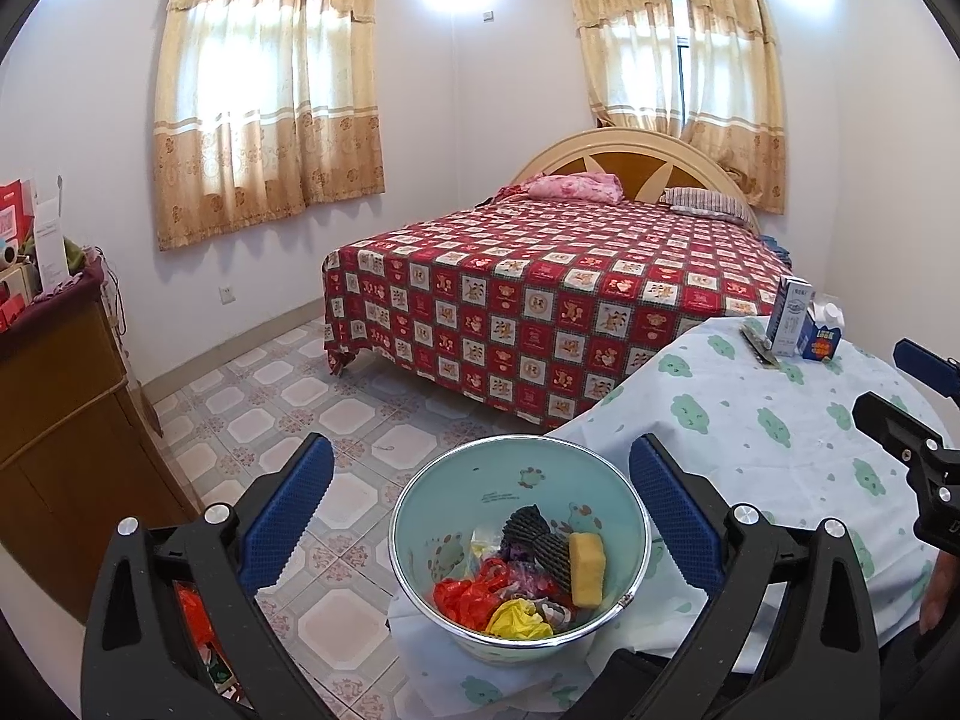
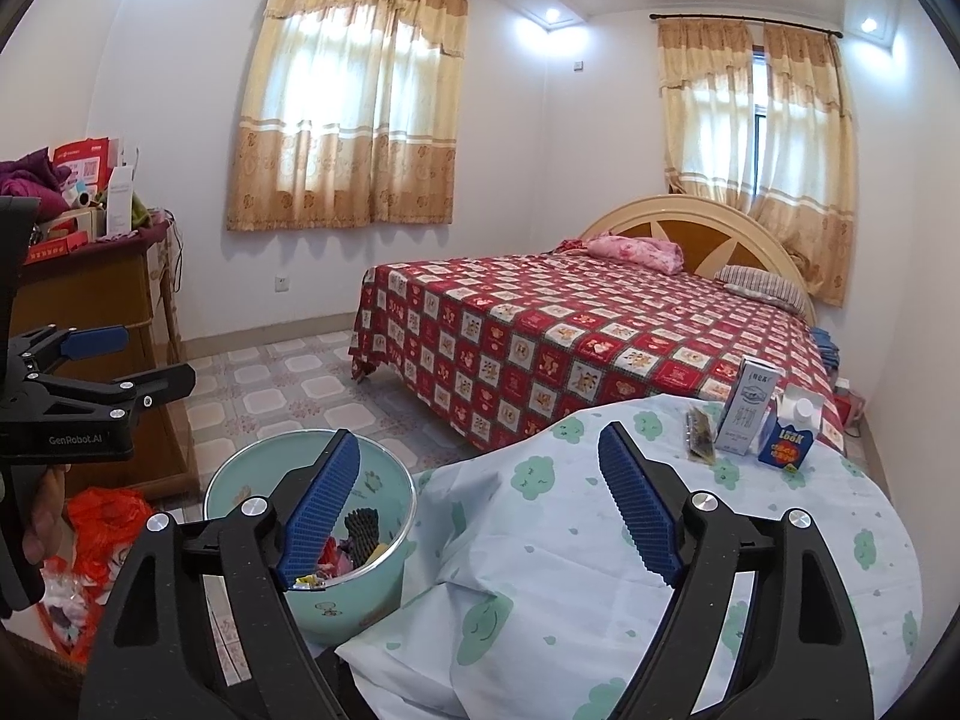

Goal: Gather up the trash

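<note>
A pale green bin (image 1: 420, 516) stands on the floor beside the table and holds trash: a black foam net, a yellow sponge (image 1: 585, 567), red and yellow wrappers. It also shows in the right wrist view (image 2: 252, 468). My left gripper (image 1: 480, 498) is open and empty above the bin. My right gripper (image 2: 480, 492) is open and empty over the table edge. On the table's far side stand a white milk carton (image 2: 747, 414), a blue carton (image 2: 786, 441) and a dark flat wrapper (image 2: 699, 438).
The table (image 2: 600, 570) has a white cloth with green clouds. A bed (image 1: 540, 300) with a red checked cover stands behind. A wooden cabinet (image 1: 54, 408) is at the left. A red bag (image 2: 102, 528) lies on the floor by it.
</note>
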Demonstrator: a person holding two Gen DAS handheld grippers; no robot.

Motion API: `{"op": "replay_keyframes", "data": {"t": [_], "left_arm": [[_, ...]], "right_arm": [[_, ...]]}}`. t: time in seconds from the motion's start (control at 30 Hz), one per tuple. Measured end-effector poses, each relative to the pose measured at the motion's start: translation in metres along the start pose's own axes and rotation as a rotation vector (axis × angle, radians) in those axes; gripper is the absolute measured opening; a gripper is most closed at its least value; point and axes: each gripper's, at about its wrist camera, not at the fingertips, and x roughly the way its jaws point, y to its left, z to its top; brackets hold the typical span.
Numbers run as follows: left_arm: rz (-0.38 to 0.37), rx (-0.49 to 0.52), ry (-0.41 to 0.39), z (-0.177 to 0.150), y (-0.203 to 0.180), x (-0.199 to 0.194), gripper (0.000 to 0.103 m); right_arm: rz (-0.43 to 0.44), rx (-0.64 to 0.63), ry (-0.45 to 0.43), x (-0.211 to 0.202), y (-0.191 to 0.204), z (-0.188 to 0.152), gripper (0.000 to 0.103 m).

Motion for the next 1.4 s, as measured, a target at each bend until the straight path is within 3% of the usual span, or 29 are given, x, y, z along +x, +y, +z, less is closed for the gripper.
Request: {"op": "replay_keyframes", "data": {"t": [1.4], "left_arm": [[0.018, 0.044, 0.0, -0.001, 0.007, 0.003, 0.097]], "right_arm": [[-0.01, 0.006, -0.002, -0.003, 0.001, 0.001, 0.088]]}}
